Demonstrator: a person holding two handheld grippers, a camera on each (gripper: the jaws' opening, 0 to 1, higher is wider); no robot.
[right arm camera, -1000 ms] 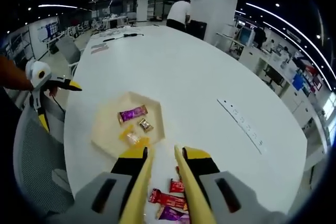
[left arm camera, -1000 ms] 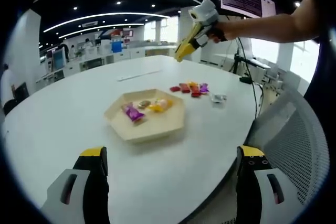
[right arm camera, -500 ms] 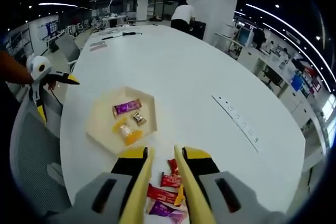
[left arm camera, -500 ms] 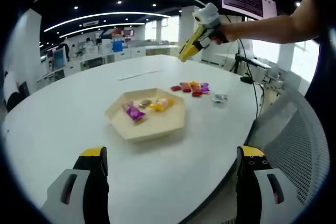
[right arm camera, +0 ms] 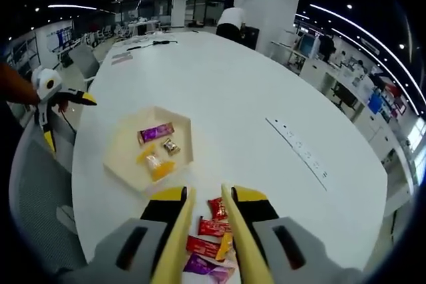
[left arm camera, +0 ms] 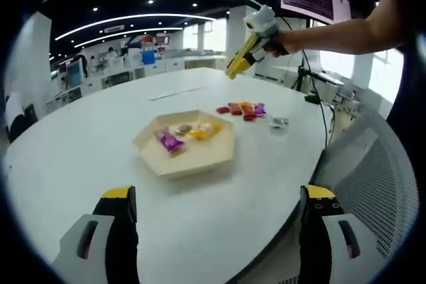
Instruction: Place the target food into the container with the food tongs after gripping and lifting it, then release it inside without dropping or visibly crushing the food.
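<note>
A pale hexagonal tray (left arm camera: 216,157) (right arm camera: 116,164) lies on the white round table and holds a purple bar (left arm camera: 168,142) (right arm camera: 156,132), a small brown sweet (right arm camera: 171,145) and a yellow packet (left arm camera: 203,132) (right arm camera: 154,163). A pile of red, yellow and purple wrapped snacks (left arm camera: 241,110) (right arm camera: 214,225) lies beside it on the table. My right gripper (right arm camera: 206,192) (left arm camera: 249,41) hovers above that pile, its yellow jaws a narrow gap apart with nothing between them. My left gripper (left arm camera: 216,197) (right arm camera: 50,91) stays back by the table's near edge, jaws wide open and empty.
A silver wrapper (left arm camera: 277,122) lies apart from the pile. A white power strip (left arm camera: 174,95) (right arm camera: 296,151) lies further across the table. A grey mesh chair (left arm camera: 373,184) (right arm camera: 33,217) stands at the table's edge. A person (right arm camera: 233,21) stands at the far end.
The right gripper view has shifted so the snack pile shows more fully beneath its jaws and the tray sits further left. Neither gripper's opening has changed.
</note>
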